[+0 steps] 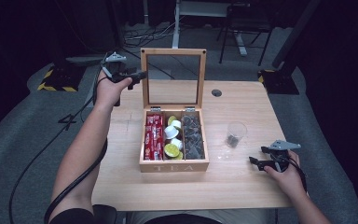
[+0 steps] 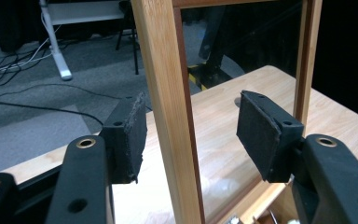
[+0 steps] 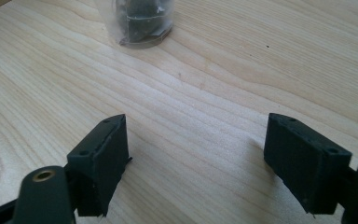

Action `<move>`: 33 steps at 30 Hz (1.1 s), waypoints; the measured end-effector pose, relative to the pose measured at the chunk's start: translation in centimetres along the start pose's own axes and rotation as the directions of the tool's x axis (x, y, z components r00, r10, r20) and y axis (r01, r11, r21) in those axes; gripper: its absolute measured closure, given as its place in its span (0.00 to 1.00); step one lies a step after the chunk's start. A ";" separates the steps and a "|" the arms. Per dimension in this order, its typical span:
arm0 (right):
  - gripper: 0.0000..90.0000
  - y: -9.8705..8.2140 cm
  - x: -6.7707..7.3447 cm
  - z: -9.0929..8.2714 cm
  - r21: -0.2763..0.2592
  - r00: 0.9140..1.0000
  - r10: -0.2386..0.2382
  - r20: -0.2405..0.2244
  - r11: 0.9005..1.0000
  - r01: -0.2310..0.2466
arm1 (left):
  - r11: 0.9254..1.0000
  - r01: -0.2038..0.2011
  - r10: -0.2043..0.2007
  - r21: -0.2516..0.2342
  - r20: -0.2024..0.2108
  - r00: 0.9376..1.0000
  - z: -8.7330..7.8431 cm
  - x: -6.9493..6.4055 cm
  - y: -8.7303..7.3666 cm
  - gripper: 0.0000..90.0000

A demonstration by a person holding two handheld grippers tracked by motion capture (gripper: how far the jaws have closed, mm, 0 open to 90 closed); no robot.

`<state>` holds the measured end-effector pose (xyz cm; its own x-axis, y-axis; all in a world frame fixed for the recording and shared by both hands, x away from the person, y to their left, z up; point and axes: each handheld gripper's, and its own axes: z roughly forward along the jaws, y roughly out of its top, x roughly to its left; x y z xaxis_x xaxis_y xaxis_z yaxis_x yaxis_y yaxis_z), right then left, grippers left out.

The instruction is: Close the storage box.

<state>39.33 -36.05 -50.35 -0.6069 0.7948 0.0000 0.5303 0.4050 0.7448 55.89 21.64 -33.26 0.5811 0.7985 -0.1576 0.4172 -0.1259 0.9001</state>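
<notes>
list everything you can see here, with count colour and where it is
table: one, light wood, under everything
tea box: one, light wood, table centre, three compartments
lid: one, wood frame with clear pane, standing upright at the box's back
packets: a stack, red, left compartment
capsules: several, white and yellow-green, middle compartment
sachets: several, grey, right compartment
cup: one, clear with something dark inside, right of the box
left gripper: one, black, jaws astride the lid's side rail, pads not pressing
right gripper: one, black, jaws open over bare table near the cup
</notes>
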 end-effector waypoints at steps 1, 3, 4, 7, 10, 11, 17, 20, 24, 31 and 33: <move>0.25 0.0 0.0 0.0 0.000 1.000 0.000 0.000 1.000 0.000 | 1.000 -0.002 0.002 0.003 -0.004 1.000 0.3 0.1 0.0 0.49; 0.25 0.0 0.0 0.0 0.000 1.000 0.001 0.000 1.000 -0.001 | 1.000 -0.004 0.004 0.010 -0.003 1.000 0.8 0.2 0.0 0.51; 0.25 0.0 0.0 0.0 0.000 1.000 0.000 0.001 1.000 0.000 | 1.000 -0.001 0.001 0.013 -0.003 1.000 1.1 0.3 0.0 0.52; 0.25 0.0 0.1 0.0 0.001 1.000 0.003 0.005 1.000 -0.003 | 1.000 -0.003 0.003 0.016 0.005 1.000 1.7 0.5 0.0 0.53; 0.25 0.0 0.1 0.0 0.001 1.000 0.004 0.007 1.000 -0.004 | 1.000 0.008 -0.009 0.016 0.008 1.000 2.3 0.6 0.0 0.56; 0.25 0.0 0.1 0.0 0.002 1.000 0.004 0.007 1.000 -0.004 | 1.000 0.009 -0.009 0.014 0.009 1.000 2.4 0.7 0.0 0.57; 0.25 0.0 0.1 0.0 0.001 1.000 0.004 0.007 1.000 -0.004 | 1.000 0.003 -0.003 0.015 -0.001 1.000 2.9 0.9 0.4 0.64; 0.25 0.0 0.1 0.0 0.001 1.000 0.004 0.006 1.000 -0.004 | 1.000 0.013 -0.013 0.018 -0.006 1.000 2.8 1.0 0.5 0.70; 0.25 0.0 0.1 0.0 0.001 1.000 0.004 0.007 1.000 -0.004 | 1.000 0.015 -0.015 0.010 0.008 1.000 2.7 1.1 0.4 0.71; 0.25 0.0 0.1 0.0 0.001 1.000 0.004 0.007 1.000 -0.004 | 1.000 0.011 -0.011 -0.008 0.029 1.000 1.6 0.5 0.1 0.73; 0.25 0.0 0.1 0.0 0.000 1.000 0.004 0.005 1.000 -0.004 | 1.000 0.002 -0.002 -0.010 0.042 0.999 0.9 0.2 0.1 0.74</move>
<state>39.30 -35.99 -50.35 -0.6018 0.7986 -0.0002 0.5328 0.4016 0.7449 56.65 21.20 -33.61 0.6093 0.7731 -0.1761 0.4113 -0.1182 0.9038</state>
